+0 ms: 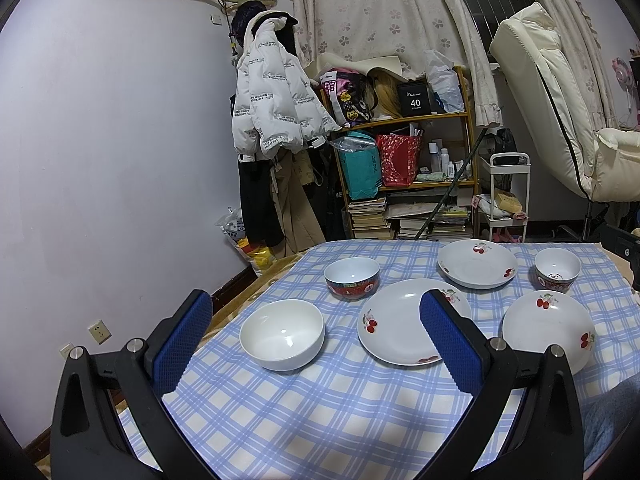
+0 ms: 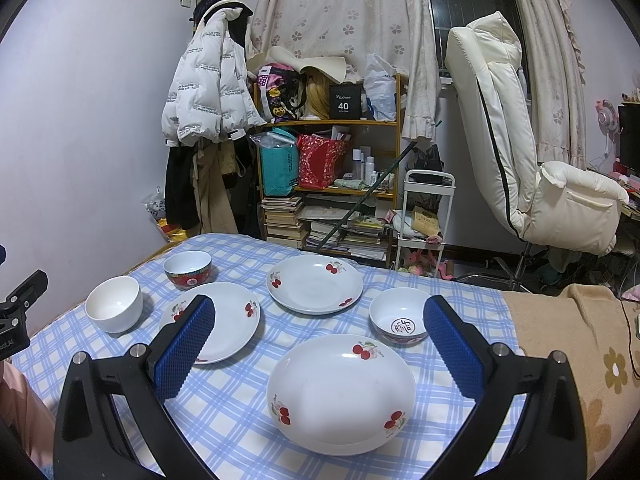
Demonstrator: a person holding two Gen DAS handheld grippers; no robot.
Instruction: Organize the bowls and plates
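A: Both grippers held wide, nothing gripped?
B: Yep. White bowl (image 1: 282, 334) is seen just ahead of the left gripper (image 1: 316, 338); cherry plate (image 2: 341, 392) between the right gripper's (image 2: 320, 340) jaws, untouched.

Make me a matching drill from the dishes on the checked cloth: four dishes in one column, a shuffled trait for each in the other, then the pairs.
Dishes
1. plain white bowl
2. nearest cherry plate
3. right-hand patterned bowl
4. far cherry plate

Traits
A. red character printed inside
B. farthest plate
C. no decoration
D. between the right gripper's open fingers

Pairs: 1-C, 2-D, 3-A, 4-B
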